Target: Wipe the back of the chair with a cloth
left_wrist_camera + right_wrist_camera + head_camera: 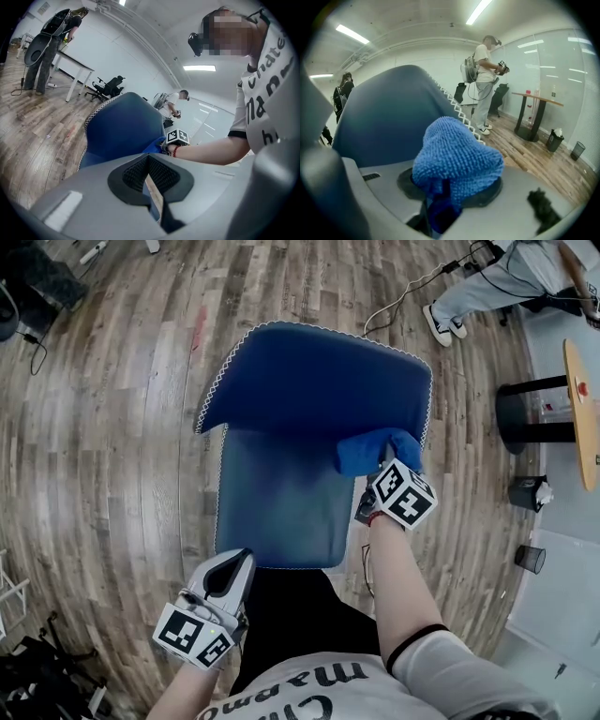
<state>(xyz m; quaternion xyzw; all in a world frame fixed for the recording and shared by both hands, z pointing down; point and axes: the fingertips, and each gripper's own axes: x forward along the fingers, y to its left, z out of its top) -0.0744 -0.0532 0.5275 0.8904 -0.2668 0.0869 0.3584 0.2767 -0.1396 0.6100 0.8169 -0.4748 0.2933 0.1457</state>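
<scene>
Progress, seemingly early: pressing cloth (375, 448) to chair back's (309, 371) lower corner, right hand-held gripper (373, 474) clamping it; left hand-held gripper (232, 570) idling closed, empty.

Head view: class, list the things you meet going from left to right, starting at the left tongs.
left tongs → blue cloth → black mesh bin → wooden tabletop

Wood-plank floor (112, 456): blue chair (281, 493) standing mid-frame, loose white cable (403, 298) trailing on the boards beyond it, black round table base (513, 418) at right, small dark bin (530, 491) near that base.
</scene>
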